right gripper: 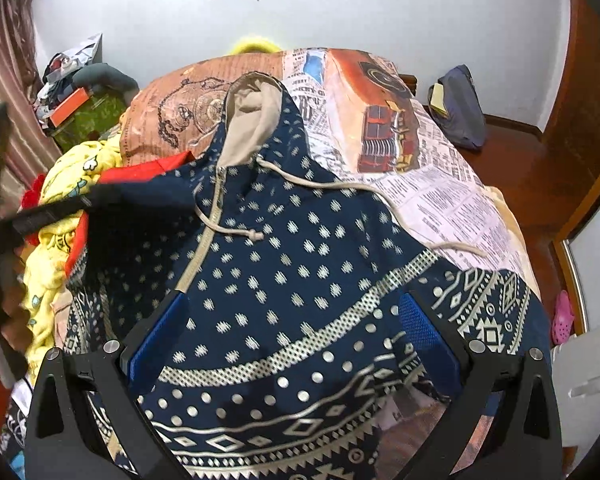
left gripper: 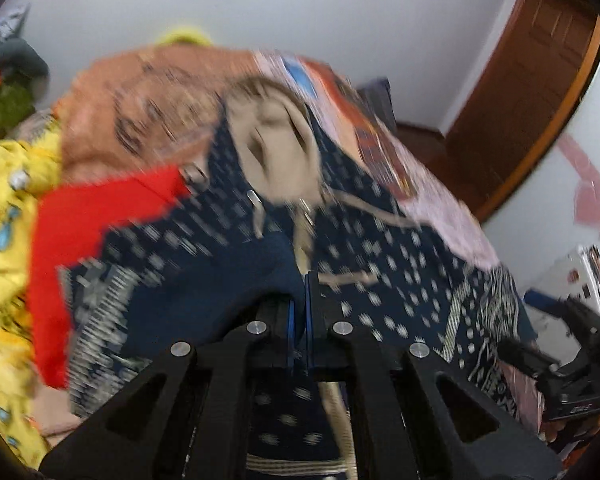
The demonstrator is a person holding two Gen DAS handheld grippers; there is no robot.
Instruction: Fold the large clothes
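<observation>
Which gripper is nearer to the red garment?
Left. The left gripper, shut, is at the hoodie edge beside the red garment; the right gripper hangs open over the hoodie hem, farther away.

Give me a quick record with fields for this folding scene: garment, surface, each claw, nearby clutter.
garment: navy patterned hoodie, spread out, beige-lined hood at the far end
surface: bed with newspaper-print cover
left claw: shut, pinching hoodie fabric
right claw: open, above the hoodie
clutter: yellow garment and red cloth beside the hoodie
</observation>
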